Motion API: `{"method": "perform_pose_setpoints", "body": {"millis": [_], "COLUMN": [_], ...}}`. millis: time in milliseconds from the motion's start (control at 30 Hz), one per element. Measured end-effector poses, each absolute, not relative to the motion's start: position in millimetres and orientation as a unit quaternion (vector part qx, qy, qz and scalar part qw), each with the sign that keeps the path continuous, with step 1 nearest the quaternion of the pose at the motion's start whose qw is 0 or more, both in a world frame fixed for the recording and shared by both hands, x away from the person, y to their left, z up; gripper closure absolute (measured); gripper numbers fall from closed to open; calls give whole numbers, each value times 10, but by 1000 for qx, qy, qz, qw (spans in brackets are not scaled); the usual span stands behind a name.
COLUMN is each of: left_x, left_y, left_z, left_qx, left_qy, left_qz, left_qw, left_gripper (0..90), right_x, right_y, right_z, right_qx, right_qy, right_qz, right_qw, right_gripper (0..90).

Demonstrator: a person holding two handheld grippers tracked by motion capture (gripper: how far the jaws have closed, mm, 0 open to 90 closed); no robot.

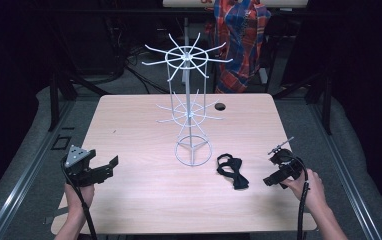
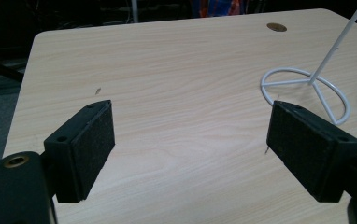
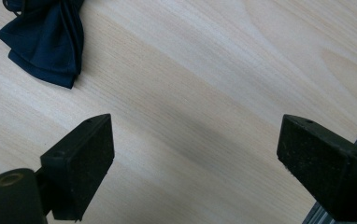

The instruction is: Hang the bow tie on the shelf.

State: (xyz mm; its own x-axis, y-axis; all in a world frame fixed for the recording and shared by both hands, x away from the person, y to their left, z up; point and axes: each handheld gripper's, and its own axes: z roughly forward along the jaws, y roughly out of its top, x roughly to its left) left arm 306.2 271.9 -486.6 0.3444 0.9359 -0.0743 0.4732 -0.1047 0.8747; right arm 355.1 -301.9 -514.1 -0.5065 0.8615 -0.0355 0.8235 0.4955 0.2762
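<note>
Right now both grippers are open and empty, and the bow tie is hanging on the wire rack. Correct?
Not quite. The bow tie lies flat on the table, right of the wire rack base, as the high view shows. Left gripper and right gripper are open and empty.

Two hand-held black grippers, bare forearms

The left gripper (image 1: 110,165) is black, with a grey three-cornered plate (image 1: 75,156) on top dotted with small holes, and a black cable (image 1: 85,210) trailing back along the forearm. The right gripper (image 1: 270,181) is black too, with a thin metal rod (image 1: 280,145) sticking out and a thick black cable (image 1: 305,195) looping over the hand. Each jaw is a flat rectangular block with a rough dark pad and small screw holes; a brass-ringed hole sits at the base. No sleeves reach the forearms.
</note>
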Motion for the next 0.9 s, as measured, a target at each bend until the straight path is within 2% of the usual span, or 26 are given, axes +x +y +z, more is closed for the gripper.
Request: {"method": "perform_pose_setpoints", "body": {"millis": [267, 900], "left_x": [3060, 3065], "left_y": [2732, 2707], "left_z": [-4868, -4865], "left_qx": [693, 700], "left_qy": [507, 499], "left_qz": [264, 262], "left_qw": [439, 439], "left_gripper": [155, 155], "right_x": [3573, 3586], "right_y": [-2936, -2651], "right_z": [-5138, -5120], "right_qx": [477, 450], "right_qy": [870, 882], "right_qz": [98, 112], "right_qw": [81, 84], "right_gripper": [67, 65]}}
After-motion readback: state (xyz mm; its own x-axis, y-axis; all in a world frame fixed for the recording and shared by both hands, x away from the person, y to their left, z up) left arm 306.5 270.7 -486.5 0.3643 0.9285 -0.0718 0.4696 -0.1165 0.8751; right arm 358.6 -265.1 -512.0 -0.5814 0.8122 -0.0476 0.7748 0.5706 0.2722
